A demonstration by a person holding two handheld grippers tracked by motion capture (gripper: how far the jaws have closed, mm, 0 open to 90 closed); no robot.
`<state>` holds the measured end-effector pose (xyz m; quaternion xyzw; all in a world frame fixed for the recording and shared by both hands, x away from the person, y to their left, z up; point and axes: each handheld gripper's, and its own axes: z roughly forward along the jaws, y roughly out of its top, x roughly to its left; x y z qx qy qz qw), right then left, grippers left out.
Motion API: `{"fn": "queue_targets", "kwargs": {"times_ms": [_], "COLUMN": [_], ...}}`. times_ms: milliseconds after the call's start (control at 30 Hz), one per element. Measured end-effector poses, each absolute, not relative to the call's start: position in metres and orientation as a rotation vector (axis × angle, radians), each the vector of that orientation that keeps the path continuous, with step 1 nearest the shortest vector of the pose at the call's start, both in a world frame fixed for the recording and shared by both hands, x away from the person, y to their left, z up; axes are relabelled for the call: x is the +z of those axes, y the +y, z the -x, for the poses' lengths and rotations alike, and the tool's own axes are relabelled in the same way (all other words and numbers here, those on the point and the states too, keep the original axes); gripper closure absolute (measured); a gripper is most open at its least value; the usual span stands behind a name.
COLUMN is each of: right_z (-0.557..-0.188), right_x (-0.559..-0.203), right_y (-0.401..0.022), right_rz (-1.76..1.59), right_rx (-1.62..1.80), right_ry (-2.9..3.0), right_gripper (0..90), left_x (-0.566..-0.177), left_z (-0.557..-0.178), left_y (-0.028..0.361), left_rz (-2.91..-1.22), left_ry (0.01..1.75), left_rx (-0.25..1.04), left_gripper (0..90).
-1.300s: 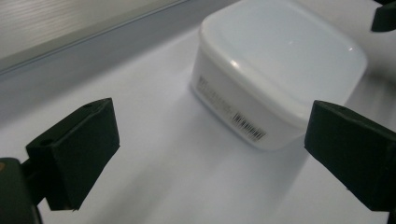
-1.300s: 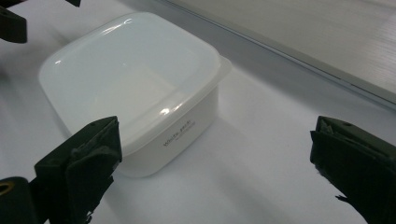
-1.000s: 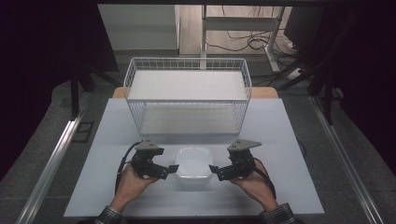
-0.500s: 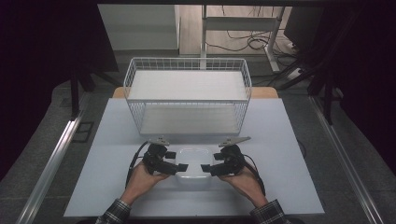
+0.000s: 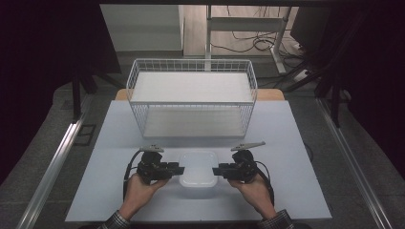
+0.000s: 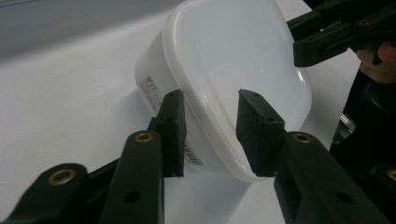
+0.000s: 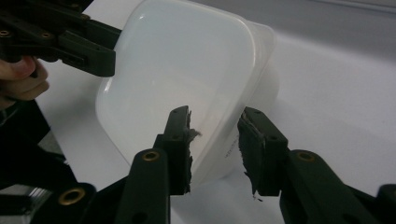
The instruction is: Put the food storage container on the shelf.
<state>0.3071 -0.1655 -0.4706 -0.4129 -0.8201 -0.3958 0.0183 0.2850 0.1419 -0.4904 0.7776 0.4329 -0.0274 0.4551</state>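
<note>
Box [image 5: 198, 174] lies on the bench [image 5: 296, 143] exactly between the two tools, and this is the relation on which the next move depends: each tool meets it from an opposite side, so neither is nearer.

In the left gripper view, the left tool [image 6: 210, 100] has the near edge of the box directly ahead, between its jaws. One jaw stands against the side wall with the printed label, the other stands in front of the lid. The jaws have just been closing and are now narrow around this edge. I cannot tell if the pads already press on it.

The right tool [image 7: 212, 116] shows the mirror picture in its own view. The box edge is straight ahead between the jaws, which have also just been closing to a narrow gap. Contact is not clear here either.

From above, the tools point toward each other, with the box in the gap between their tips. Its long axis seems to run away from the person, across the line that joins the tools, so they take it at its two long sides.

Beyond the box, well apart from both tools, a wire basket [image 5: 191, 61] stands on the far part of the bench. I judge a level two-sided lift is the likely next move.
</note>
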Motion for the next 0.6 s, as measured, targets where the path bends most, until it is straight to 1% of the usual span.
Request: {"fn": "queue_targets", "kwargs": {"times_ms": [133,200,367,600], "right_z": [-0.303,-0.301,-0.299,-0.299], "right_x": [-0.467,-0.467,-0.468,-0.459], "right_y": [-0.168,-0.168,-0.165,-0.167], "right_rz": [1.319,1.338,1.345,1.326], "right_rx": [-1.294,-1.332,-1.359,-1.441], "right_ry": [-2.566,-2.591,-2.625,-2.618], "right_gripper": [75.1,76.8,77.2,77.2], "left_x": [-0.488,-0.489,-0.488,-0.473], "left_z": [-0.282,-0.282,-0.282,-0.282], "left_y": [0.144,0.143,0.141,0.142], "left_rz": [-1.885,-1.877,-1.888,-1.861], "left_ry": [1.060,1.063,1.068,1.037], "left_rx": [-0.035,-0.020,0.043,0.077], "left_gripper": [76.0,78.8,79.5,79.8]}}
